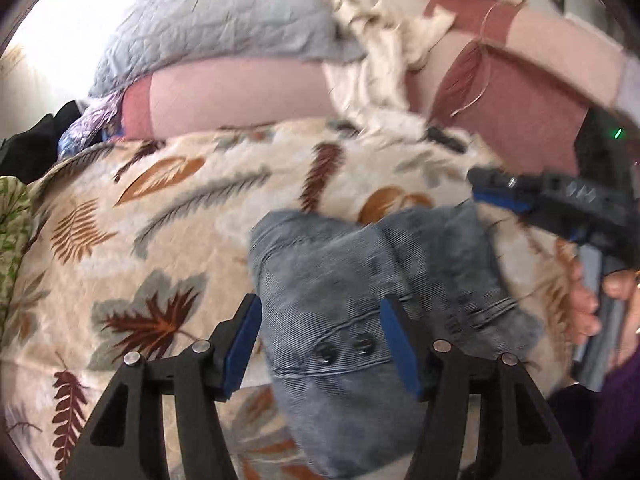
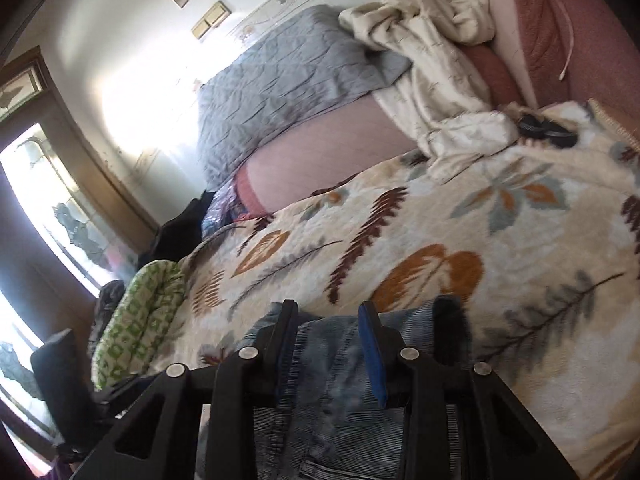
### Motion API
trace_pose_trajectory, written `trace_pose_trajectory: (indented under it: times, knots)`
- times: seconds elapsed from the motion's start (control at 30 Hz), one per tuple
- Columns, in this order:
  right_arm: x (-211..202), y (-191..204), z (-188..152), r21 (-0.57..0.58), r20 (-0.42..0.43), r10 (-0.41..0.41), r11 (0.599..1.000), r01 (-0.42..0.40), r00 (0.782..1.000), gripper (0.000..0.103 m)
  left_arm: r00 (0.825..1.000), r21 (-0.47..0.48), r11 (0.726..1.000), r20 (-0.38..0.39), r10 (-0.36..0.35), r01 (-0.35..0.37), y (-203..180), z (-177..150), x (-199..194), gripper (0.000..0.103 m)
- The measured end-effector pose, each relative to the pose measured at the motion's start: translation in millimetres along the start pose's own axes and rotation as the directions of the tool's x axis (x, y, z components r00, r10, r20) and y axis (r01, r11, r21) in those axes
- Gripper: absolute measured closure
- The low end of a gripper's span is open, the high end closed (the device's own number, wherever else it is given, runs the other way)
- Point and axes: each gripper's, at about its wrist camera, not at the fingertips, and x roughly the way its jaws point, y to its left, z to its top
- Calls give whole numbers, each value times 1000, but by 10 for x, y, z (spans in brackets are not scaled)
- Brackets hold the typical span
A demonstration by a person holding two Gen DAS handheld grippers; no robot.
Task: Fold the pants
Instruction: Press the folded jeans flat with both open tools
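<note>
Left gripper: the left gripper (image 1: 320, 340) is hanging above the folded jeans (image 1: 360, 300), its blue pads spread wide and pinching nothing.
Right gripper: the right gripper (image 2: 330, 344) is standing partly spread over the jeans' (image 2: 340, 392) far edge; whether its pads are pressing the denim is unclear.
Jeans: the denim is lying in a folded bundle at the near side of a leaf-print blanket (image 1: 160, 200).
Surface: the blanket is covering a bed, with a grey quilted pillow (image 1: 224, 16), crumpled cream cloth (image 1: 380, 60) and pink cushions (image 1: 224, 96) lying along its far side.
Left view only: the right gripper (image 1: 500, 188) is reaching in from the right, fingers of a hand (image 1: 588, 304) curling beneath it.
Right view only: a bright window (image 2: 44, 208) is glowing at left, beside a green-patterned cushion (image 2: 136, 320).
</note>
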Motion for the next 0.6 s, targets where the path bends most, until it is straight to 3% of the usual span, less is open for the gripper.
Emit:
trace_pose_trajectory:
  times: [0.1,0.17,0.27,0.33,0.37,0.53,0.6]
  knots:
    - [217,-20,-17,24,-35,-3,1000,4,999,69,998,13,1000,-54,20,-19,-40,-68,189,41]
    - [387,-119,-42,43,-78,-59,997,63,995,69,996,27,1000,-83,14,-11,-90,-130,302,41]
    - [655,-441,-122,124,-192,-156,976,181,969,70,994,42,999,-112,-4,9,-148,-217,440,40]
    - [744,-645,-187,182,-239,-186,955,233,953,61,990,67,998,-138,22,-13,-184,-254,542,40]
    - [737,-703,-196,208,-241,-185,949,237,953,53,990,72,997,-138,27,-17,-193,-247,551,40]
    - [584,-518,-159,125,-214,-239,955,269,947,51,986,27,1000,-167,9,-5,-108,-182,461,40]
    - [439,-396,-139,93,-176,-235,963,254,956,51,989,9,1000,-146,30,-28,-55,-194,349,40]
